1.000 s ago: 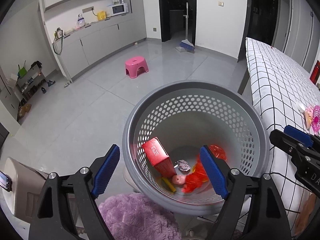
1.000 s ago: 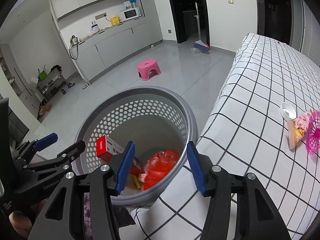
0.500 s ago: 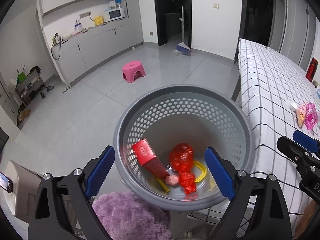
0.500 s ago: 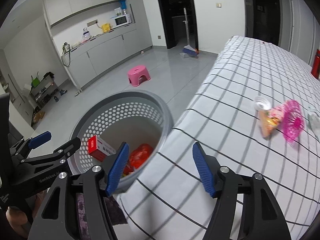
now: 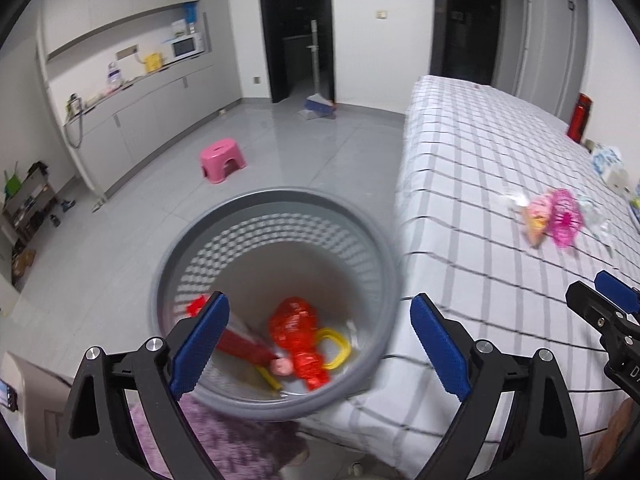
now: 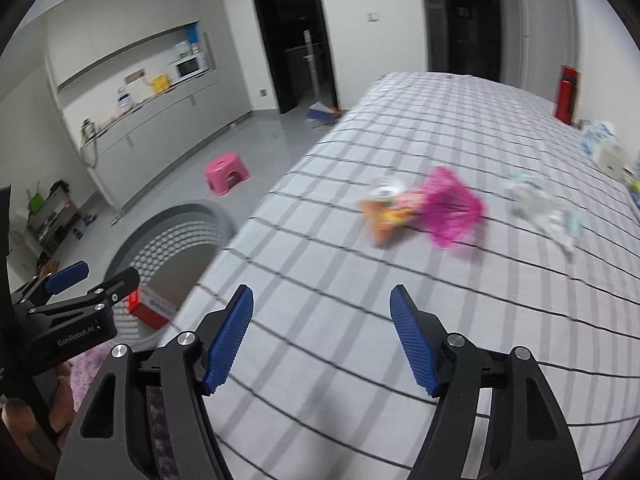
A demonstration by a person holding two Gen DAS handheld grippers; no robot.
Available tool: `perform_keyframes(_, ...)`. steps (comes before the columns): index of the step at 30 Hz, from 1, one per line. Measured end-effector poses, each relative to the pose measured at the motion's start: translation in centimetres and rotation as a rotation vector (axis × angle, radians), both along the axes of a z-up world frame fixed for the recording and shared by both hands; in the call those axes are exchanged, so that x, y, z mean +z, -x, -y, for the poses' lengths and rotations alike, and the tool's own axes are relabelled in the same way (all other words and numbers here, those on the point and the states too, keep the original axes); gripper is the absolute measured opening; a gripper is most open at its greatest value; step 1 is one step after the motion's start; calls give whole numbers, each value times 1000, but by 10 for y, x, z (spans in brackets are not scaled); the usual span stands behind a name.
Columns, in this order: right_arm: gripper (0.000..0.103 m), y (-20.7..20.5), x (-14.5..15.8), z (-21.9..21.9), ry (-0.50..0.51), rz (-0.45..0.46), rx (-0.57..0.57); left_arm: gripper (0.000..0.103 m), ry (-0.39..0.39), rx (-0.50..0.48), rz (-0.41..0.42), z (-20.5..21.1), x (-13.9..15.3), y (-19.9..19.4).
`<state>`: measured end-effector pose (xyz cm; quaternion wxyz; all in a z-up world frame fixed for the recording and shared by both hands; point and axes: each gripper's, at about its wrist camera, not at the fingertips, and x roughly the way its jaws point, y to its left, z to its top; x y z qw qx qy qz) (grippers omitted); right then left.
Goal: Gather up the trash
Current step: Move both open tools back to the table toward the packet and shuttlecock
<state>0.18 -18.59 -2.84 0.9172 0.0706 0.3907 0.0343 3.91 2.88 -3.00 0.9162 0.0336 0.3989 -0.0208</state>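
Observation:
A grey perforated basket (image 5: 276, 204) stands on the floor beside the table and holds a red box (image 5: 236, 344), a crumpled red wrapper (image 5: 296, 328) and a yellow ring (image 5: 334, 350). My left gripper (image 5: 320, 344) is open and empty above the basket. My right gripper (image 6: 320, 332) is open and empty over the checked tablecloth (image 6: 360, 280). On the cloth lie an orange snack bag (image 6: 384, 216), a pink net ball (image 6: 452, 208) and a clear crumpled wrapper (image 6: 540, 208), ahead of the right gripper. The basket also shows at the left in the right wrist view (image 6: 132, 248).
A pink stool (image 5: 222, 158) stands on the grey floor. A broom and dustpan (image 5: 318, 106) rest by the dark doorway. A red bottle (image 6: 566, 94) and a tissue pack (image 6: 600, 144) sit at the table's far right. A purple fluffy thing (image 5: 224, 440) lies below the basket.
Both grippers have swung right, from the basket toward the table. The right gripper now sits over the cloth, and the trash on the table appears nearer its centre.

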Motion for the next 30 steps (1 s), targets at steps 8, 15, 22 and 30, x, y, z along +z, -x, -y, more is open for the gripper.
perform_keyframes(8, 68, 21, 3, 84, 20, 3, -149, 92, 19, -113, -4, 71, 4, -4)
perform_keyframes(15, 68, 13, 4, 152, 55, 5, -214, 93, 43, -169, -17, 121, 4, -12)
perform_keyframes(22, 68, -24, -2, 193, 119, -26, -171, 93, 50, -185, -39, 158, -1, -23)
perform_keyframes(30, 69, -70, -16, 211, 176, -71, -67, 93, 51, -173, -47, 180, -3, -27)
